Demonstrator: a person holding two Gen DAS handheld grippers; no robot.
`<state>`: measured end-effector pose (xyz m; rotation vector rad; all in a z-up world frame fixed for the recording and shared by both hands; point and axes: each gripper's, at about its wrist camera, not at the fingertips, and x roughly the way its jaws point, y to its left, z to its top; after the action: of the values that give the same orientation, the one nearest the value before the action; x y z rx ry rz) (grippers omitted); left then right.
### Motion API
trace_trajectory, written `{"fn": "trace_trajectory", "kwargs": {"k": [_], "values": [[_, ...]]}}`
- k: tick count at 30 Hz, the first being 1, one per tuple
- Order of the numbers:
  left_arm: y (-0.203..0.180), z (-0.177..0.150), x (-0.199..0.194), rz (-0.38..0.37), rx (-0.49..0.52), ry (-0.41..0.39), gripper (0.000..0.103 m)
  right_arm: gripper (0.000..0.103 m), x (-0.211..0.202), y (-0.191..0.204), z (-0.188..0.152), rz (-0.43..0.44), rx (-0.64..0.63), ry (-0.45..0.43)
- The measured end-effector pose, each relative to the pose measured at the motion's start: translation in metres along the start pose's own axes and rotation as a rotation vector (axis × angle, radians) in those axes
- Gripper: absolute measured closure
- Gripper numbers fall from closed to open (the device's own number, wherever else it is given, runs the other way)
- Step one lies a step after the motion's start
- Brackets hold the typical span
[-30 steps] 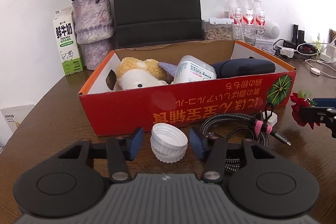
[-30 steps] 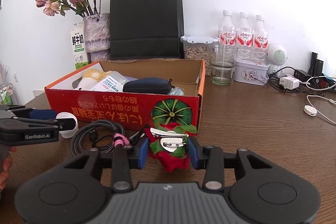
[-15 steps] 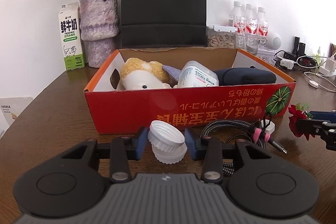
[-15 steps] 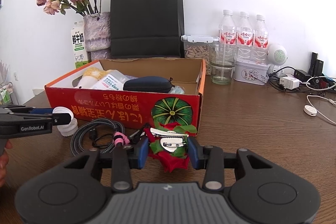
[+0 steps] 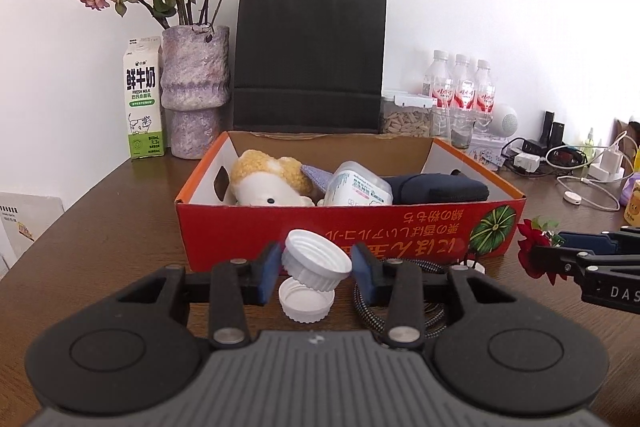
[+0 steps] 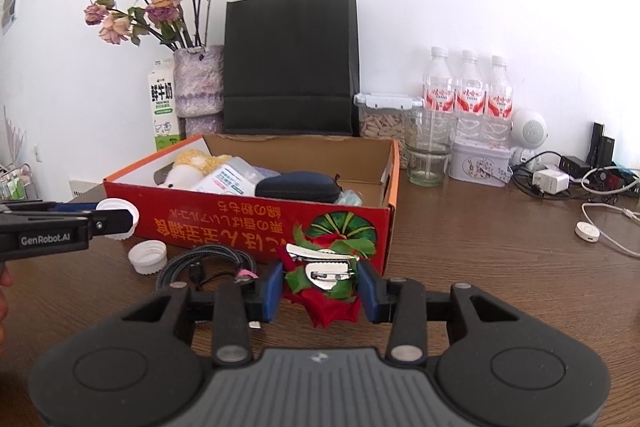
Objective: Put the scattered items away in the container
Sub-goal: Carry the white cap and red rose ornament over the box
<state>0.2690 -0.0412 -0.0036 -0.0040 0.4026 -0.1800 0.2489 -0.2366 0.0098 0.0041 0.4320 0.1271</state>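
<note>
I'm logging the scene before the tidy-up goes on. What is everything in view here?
box: 1, red cardboard, table centre; holds plush toy, white tub, dark pouch
caps: 2, white; one gripped, one on table below
flower clip: 1, red and green, gripped
cable: 1, black braided, before the box
paper bag: 1, black, behind box
vase: 1, purple, dried roses
milk carton: 1, white-green, left of the vase
water bottles: 3, clear, back right
left tool: shut on cap
right tool: shut on clip
</note>
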Motion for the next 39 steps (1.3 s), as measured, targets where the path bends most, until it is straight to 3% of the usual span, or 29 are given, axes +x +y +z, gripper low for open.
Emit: {"fn": "trace_trajectory", "kwargs": {"k": [9,18,28,39], "values": [[-0.007,0.024,-0.031,-0.035,-0.008,-0.103,0.063,0.065,-0.020,0.012,0.021,0.033,-0.005,-0.059],[-0.015,0.062,-0.025,-0.068,-0.007,-0.177,0.063,0.065,-0.017,0.026,0.069,0.054,-0.048,-0.151],[-0.010,0.087,0.020,-0.080,-0.058,-0.201,0.063,0.065,0.039,0.022,0.099,0.084,0.004,-0.163],[0.012,0.085,0.104,-0.034,-0.058,-0.100,0.063,0.065,0.122,0.009,0.097,0.070,-0.011,-0.068]]}}
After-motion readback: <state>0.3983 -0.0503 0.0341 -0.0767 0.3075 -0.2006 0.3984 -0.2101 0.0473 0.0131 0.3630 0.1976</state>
